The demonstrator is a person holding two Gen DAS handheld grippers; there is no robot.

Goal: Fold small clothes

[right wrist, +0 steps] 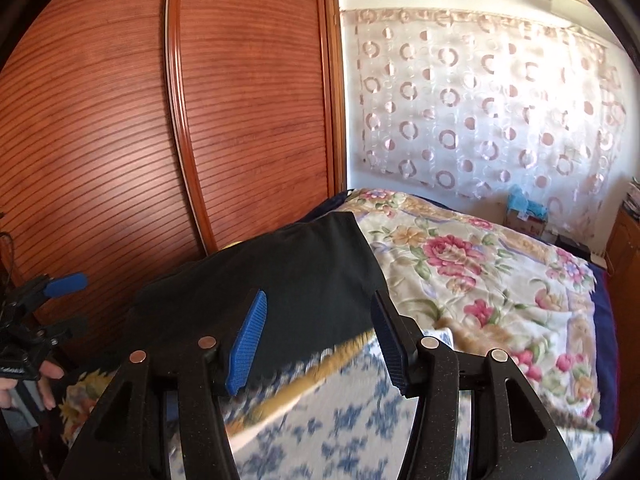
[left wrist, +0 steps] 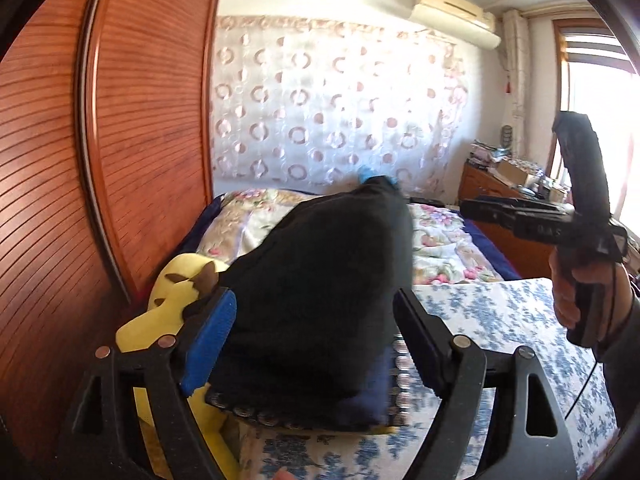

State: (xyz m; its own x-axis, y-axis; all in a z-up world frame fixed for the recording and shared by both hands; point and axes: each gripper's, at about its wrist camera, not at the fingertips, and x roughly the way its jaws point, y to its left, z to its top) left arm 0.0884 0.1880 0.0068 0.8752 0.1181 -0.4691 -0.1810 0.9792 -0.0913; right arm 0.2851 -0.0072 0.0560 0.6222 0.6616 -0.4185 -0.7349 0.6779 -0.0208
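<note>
At the left edge of the blue-flowered bedspread (right wrist: pixel 360 432), beside the wooden wardrobe (left wrist: pixel 52 152), lies a folded black cloth garment (left wrist: pixel 316 280). The left gripper (left wrist: pixel 314 340) straddles it with jaws released; the right gripper (right wrist: pixel 318 338) hovers open, apparently not touching. Next, press the fold flat, edges aligned.

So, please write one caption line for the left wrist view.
Left gripper open around a black garment on the bed, right gripper alongside.
</note>
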